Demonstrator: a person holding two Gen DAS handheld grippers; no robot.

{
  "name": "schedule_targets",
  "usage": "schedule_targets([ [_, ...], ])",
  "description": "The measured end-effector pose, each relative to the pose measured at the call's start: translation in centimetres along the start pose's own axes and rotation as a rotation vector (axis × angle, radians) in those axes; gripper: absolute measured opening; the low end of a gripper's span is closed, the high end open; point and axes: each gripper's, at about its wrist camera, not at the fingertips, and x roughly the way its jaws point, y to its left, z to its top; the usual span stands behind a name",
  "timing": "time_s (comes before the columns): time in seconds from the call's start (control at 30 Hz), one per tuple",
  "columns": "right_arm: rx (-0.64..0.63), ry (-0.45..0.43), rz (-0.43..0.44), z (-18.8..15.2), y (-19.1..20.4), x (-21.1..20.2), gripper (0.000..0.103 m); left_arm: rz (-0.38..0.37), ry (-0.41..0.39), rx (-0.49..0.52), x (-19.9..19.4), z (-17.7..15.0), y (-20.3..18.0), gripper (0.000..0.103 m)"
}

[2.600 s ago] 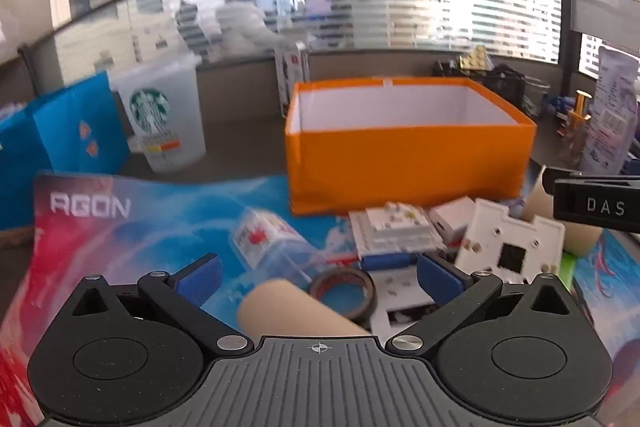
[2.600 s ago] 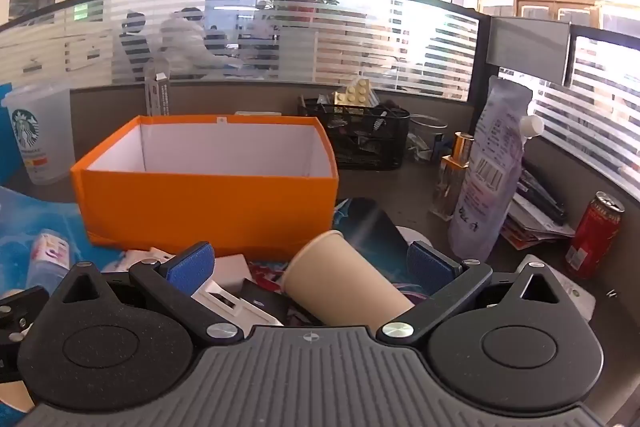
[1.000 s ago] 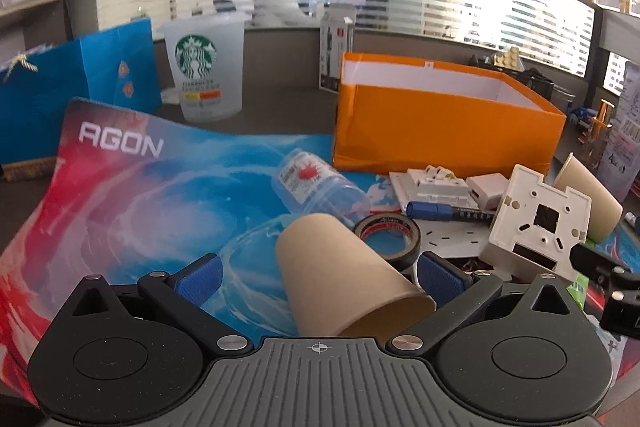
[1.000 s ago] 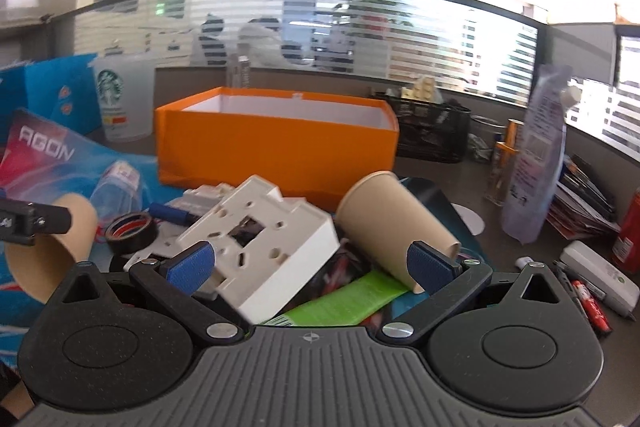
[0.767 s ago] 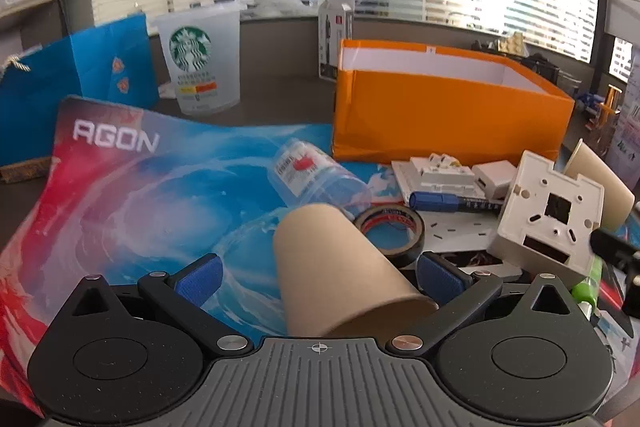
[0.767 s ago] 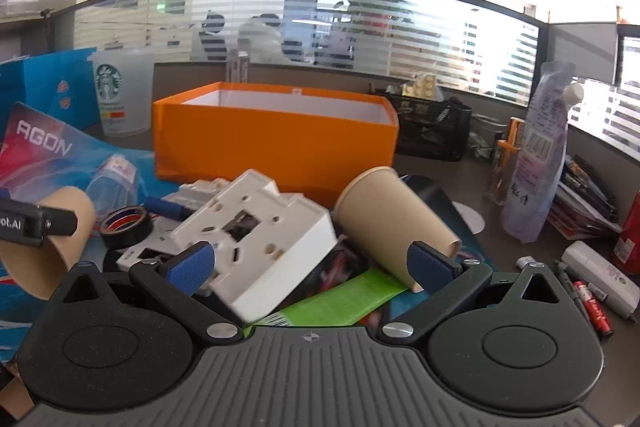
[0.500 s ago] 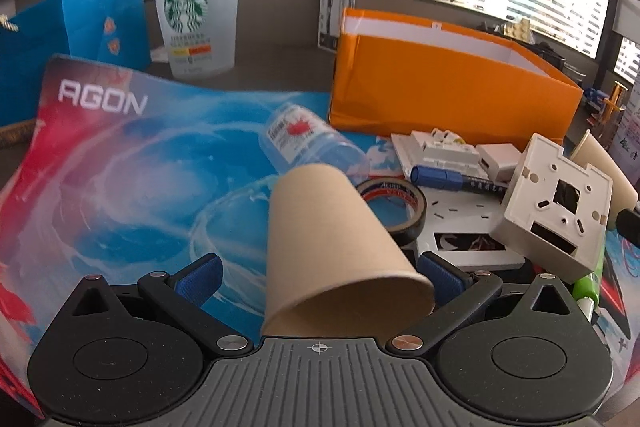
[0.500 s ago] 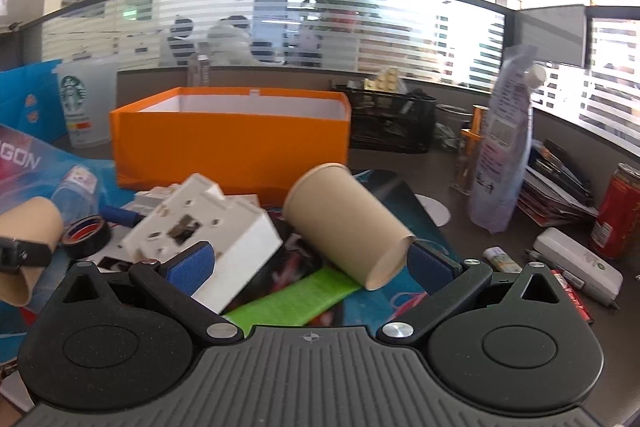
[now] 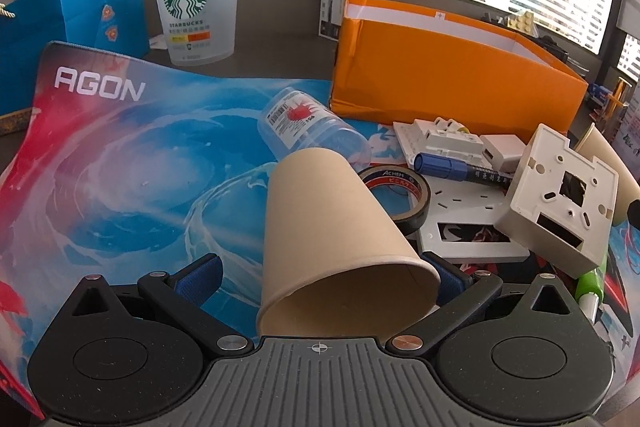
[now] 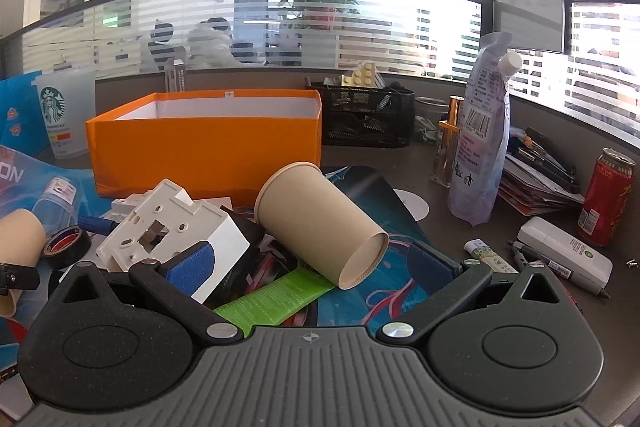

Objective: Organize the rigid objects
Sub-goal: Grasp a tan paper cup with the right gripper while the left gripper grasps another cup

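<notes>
My left gripper (image 9: pixel 326 273) is open around a brown paper cup (image 9: pixel 332 239) lying on its side, mouth toward the camera, its rim against the right pad. My right gripper (image 10: pixel 310 265) is open, and a second paper cup (image 10: pixel 320 225) lies on its side between and just beyond its fingers. An open orange box (image 9: pixel 452 71) stands behind the clutter; it also shows in the right wrist view (image 10: pixel 208 147). A white wall-socket housing (image 9: pixel 560 199) leans in the pile, seen in the right wrist view (image 10: pixel 176 223) too.
A clear plastic bottle (image 9: pixel 308 129), black tape roll (image 9: pixel 400 195), blue marker (image 9: pixel 452 167) and white socket plates (image 9: pixel 444 143) lie on the AGON mat (image 9: pixel 100 163). A Starbucks cup (image 9: pixel 192 11) stands behind. A pouch (image 10: pixel 482 139), red can (image 10: pixel 606 199) and mesh organizer (image 10: pixel 366 117) are at right.
My left gripper has moved forward so the brown cup sits deeper between its fingers and looms larger. My right gripper has shifted so its cup lies more centred between its fingers.
</notes>
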Motion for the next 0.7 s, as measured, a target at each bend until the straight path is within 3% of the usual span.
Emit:
schedule_targets([
  [0.2, -0.083, 0.001, -0.057, 0.4, -1.3, 2.2, 0.103, 0.004, 0.008, 0.003, 0.3, -0.1, 0.2, 0.103],
  [0.43, -0.171, 0.100, 0.064, 1.0, -3.1, 7.0, 0.103, 0.006, 0.012, 0.000, 0.6, 0.0, 0.2, 0.103],
  [0.7, -0.261, 0.156, 0.194, 1.8, -3.3, 12.0, 0.103, -0.017, 0.026, 0.006, 1.1, -0.1, 0.4, 0.103],
])
